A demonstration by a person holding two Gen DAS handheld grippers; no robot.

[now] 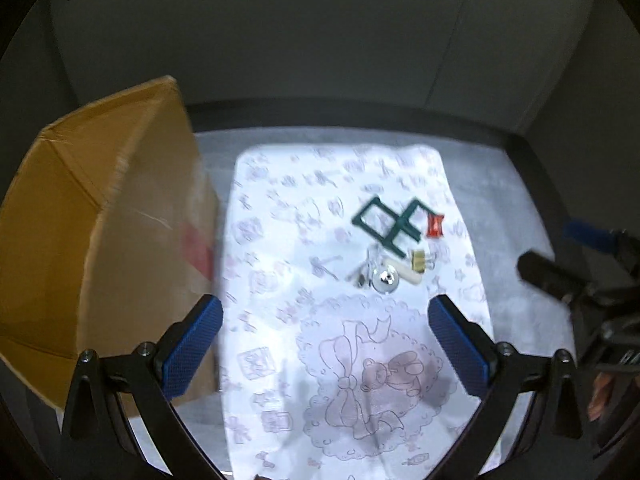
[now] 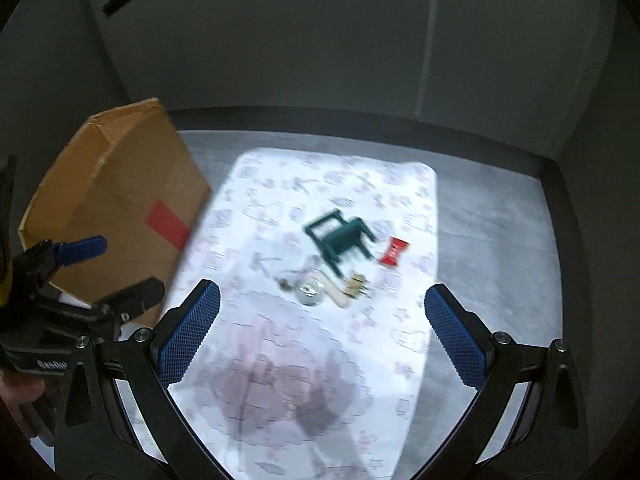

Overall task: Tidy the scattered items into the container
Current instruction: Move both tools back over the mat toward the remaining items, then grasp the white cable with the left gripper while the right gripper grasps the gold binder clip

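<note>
- The room is dim, with grey wall panels behind a dark-edged table [image 1: 520, 208] topped in pale grey.
- A white printed cloth [image 1: 280, 264] with a teddy-bear drawing covers the middle of that table.
- The cardboard box [image 1: 100, 216], my container, stands just left of the cloth; I cannot see inside it.
- My left gripper [image 1: 326, 344] hangs above the near end of the cloth, jaws spread wide, nothing between them.
- My right gripper [image 2: 324, 338] is the same: wide and empty, above the cloth.
- A green toy chair [image 2: 340, 240] lies tipped over at mid-cloth.
- Just beside it: a red wrapper [image 2: 394, 254], a small brass-coloured piece [image 2: 356, 286], a cream stick [image 2: 334, 290], a shiny round object [image 2: 310, 292] and some clear bits too blurred to name.
- By my judgement nothing visible is tidied yet; every item on the cloth remains to be moved into the box.
</note>
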